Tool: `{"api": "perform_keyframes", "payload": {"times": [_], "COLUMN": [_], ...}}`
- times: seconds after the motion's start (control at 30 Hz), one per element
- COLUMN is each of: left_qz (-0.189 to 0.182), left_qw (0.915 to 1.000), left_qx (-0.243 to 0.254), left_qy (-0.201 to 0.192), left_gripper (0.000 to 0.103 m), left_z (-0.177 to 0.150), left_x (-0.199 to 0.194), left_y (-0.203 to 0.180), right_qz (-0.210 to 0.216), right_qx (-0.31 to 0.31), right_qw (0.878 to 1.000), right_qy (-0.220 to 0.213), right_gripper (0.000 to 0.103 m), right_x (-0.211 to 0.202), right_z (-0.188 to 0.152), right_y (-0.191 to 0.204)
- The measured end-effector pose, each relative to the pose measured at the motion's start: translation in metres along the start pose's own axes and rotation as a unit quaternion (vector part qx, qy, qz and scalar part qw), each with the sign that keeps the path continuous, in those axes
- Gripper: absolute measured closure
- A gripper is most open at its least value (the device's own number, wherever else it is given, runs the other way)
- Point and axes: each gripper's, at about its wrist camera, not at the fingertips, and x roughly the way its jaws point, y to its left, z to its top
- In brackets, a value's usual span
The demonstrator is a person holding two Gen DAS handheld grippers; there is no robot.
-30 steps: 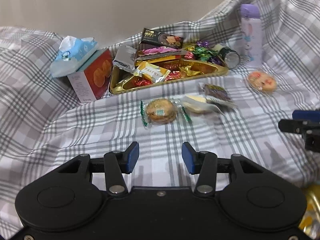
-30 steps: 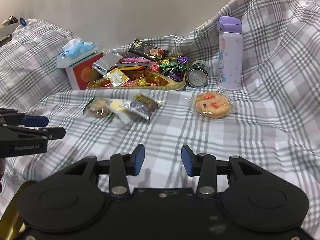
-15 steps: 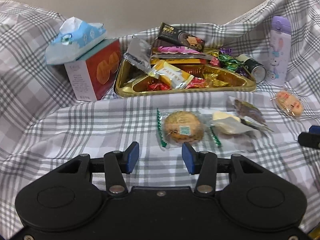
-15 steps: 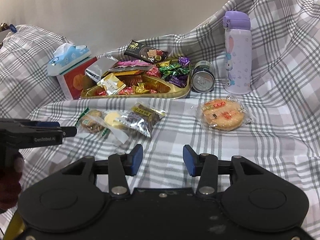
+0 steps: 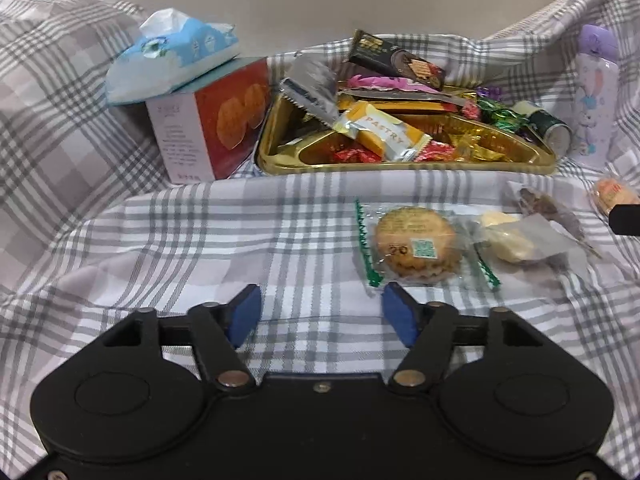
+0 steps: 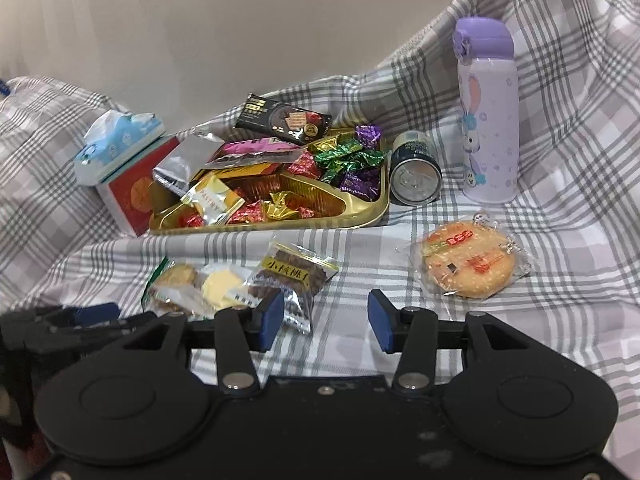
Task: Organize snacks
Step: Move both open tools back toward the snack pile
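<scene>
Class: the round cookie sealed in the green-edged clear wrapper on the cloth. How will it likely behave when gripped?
The wrapped cookie probably feels light. Its glossy film looks slippery and crinkly, so fingers may slide. The biscuit inside seems brittle; a hard squeeze could crack it.

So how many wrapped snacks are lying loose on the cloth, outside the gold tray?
4: round cookie, pale pastry and dark walnut snack clustered before the gold tray; big round cracker apart, near the purple bottle.
</scene>
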Motion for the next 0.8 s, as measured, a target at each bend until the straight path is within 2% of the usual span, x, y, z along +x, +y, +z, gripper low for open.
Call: {"api": "perform_keyframes", "payload": {"times": [0.1,0.23,0.47,0.63,0.8], "left_qz": [-0.007,0.004,0.01,0.01,0.01], "left_qw": [0.9998,0.9999,0.9997,0.9997,0.9996], "left_qx": [-0.017,-0.012,-0.021,-0.024,-0.025], "left_qy": [0.003,0.001,0.003,0.004,0.004], "left_gripper": [0.026,0.023,0.016,0.015,0.015], "left_z": [0.002,0.001,0.001,0.001,0.001], "left_x": [0.003,0.002,0.004,0.005,0.005], "left_y": [0.007,0.004,0.005,0.006,0.006], "right_qz": [-0.001,0.0,0.008,0.024,0.031], "right_qx": [0.02,0.036,0.056,0.066,0.07], "right_qw": [1.0,0.999,0.998,0.998,0.997], "right_qy": [0.002,0.004,-0.002,-0.002,0.021], "right_gripper": [0.053,0.052,0.04,0.031,0.031], "right_x": [0.007,0.016,0.024,0.029,0.043], "right_z": [0.003,0.005,0.015,0.024,0.028], "right_y": [-0.001,0.001,0.013,0.023,0.03]}}
